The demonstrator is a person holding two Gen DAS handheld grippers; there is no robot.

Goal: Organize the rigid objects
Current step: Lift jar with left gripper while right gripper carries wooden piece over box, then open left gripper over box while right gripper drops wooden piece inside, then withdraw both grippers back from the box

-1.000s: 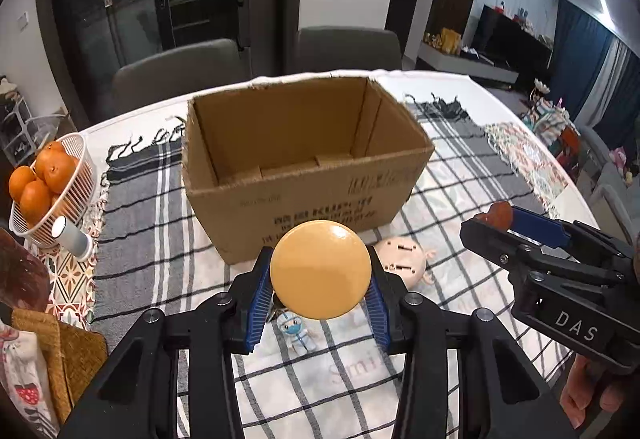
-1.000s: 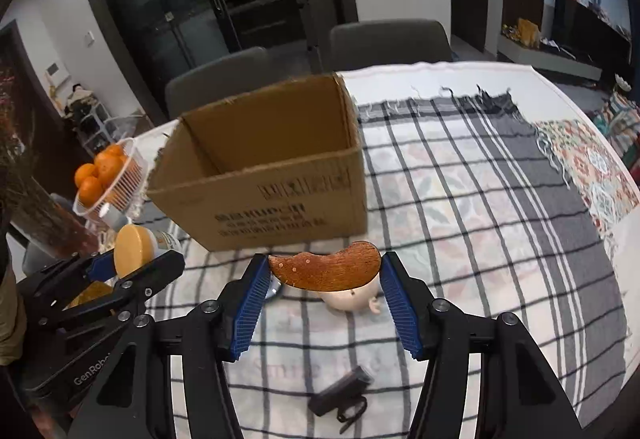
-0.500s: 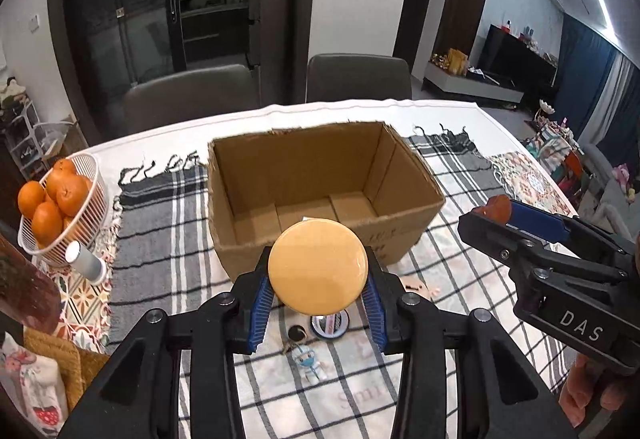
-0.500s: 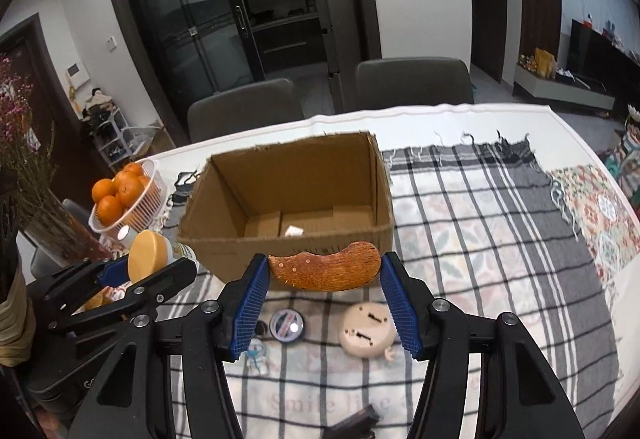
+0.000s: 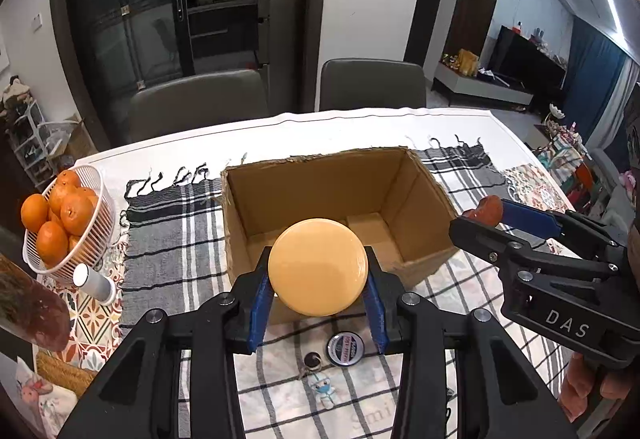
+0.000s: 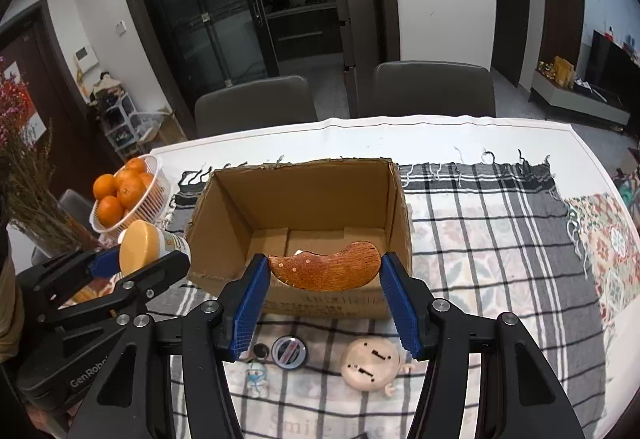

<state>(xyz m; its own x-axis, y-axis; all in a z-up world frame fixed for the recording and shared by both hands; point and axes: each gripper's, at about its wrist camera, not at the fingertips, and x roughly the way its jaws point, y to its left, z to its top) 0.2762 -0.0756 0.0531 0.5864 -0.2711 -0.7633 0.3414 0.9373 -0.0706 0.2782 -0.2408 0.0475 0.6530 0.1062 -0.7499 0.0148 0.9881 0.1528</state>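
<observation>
Left gripper [image 5: 318,285], right gripper [image 6: 325,285]: jaws clamped, both tilted downward.

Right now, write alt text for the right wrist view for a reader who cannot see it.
The right gripper clamps a brown wooden kidney-shaped piece in front of an open cardboard box on a plaid tablecloth. At left, the left gripper holds a yellow-lidded jar; a round tin, a small figure keychain and a doll head lie below.

cardboard box [image 5: 336,207] open-topped, near wall [image 6: 324,299] ahead
</observation>
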